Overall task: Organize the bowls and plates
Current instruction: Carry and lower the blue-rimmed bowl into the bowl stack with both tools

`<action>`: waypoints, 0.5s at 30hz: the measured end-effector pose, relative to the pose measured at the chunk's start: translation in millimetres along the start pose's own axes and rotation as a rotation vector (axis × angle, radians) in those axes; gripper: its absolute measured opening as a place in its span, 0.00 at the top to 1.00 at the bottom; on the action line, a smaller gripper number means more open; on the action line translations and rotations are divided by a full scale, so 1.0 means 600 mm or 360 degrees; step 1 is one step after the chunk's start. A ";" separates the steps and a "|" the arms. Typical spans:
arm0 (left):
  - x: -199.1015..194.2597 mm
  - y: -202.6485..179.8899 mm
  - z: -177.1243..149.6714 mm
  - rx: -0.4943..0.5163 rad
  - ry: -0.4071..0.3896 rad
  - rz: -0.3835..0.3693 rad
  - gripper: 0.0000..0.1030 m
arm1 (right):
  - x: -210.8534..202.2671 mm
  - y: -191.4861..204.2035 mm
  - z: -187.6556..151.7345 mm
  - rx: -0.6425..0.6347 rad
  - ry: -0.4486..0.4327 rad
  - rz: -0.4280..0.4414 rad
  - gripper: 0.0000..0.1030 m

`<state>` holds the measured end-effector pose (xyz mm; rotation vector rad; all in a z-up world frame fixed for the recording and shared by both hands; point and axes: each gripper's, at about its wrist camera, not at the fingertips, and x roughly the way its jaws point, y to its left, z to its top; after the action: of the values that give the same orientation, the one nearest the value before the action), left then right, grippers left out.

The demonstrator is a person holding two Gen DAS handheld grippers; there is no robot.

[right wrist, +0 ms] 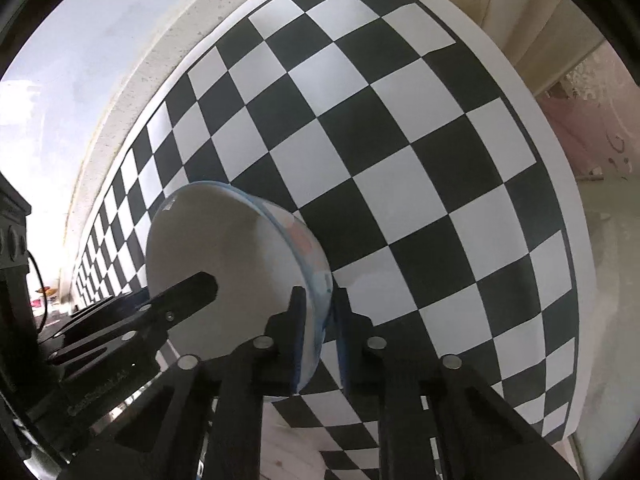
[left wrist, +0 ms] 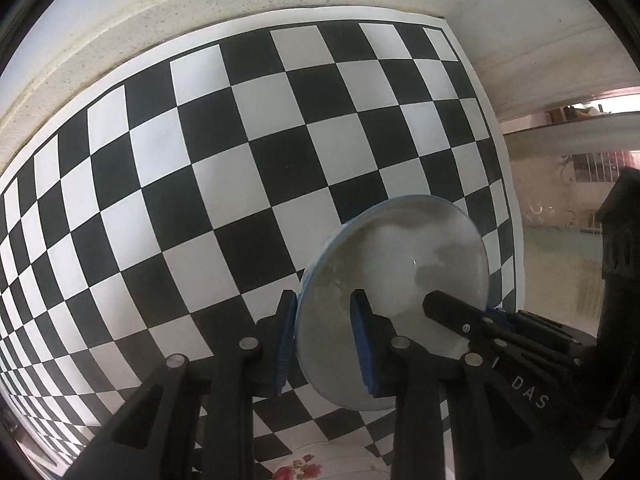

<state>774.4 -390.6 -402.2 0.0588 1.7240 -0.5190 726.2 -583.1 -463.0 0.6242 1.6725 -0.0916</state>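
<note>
Checkerboard sheet (left wrist: 224, 184) noted across most of both views, black and white squares, lying flat on a pale surface with a speckled cream ledge (left wrist: 132, 40) along the upper left of the left wrist frame. Same sheet (right wrist: 400, 160) seen filling the centre and right of the right wrist frame.

White bowl (left wrist: 400, 280) with a thin blue rim found in the lower centre-right of the left wrist frame, tilted, its hollow turned toward the camera. Same bowl (right wrist: 224, 256) found in the lower left of the right wrist frame, coloured markings on its outer wall, too blurred to identify. Whether resting on the sheet or held clear of it: could not be told.

Left gripper (left wrist: 324, 344) observed nearly closed, blue pads clamped on the bowl's rim, one outside the wall and one inside. Right gripper (right wrist: 320, 332) likewise clamped narrow on the opposite rim, one finger either side of the wall.

Small patch of flowered fabric (left wrist: 300, 468) recorded at the bottom edge of the left wrist frame.
</note>
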 end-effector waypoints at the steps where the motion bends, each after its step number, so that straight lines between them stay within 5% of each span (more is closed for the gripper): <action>1: -0.001 -0.001 0.001 -0.0001 -0.0004 0.0002 0.76 | 0.001 0.001 0.000 -0.0003 0.0006 0.0004 0.89; 15: -0.079 -0.011 -0.041 0.0037 -0.0103 -0.0021 0.76 | -0.057 0.046 -0.042 -0.0118 -0.0060 0.0006 0.89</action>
<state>760.2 -375.9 -352.5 0.0464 1.6562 -0.5453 718.2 -561.7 -418.0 0.5665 1.6311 -0.0380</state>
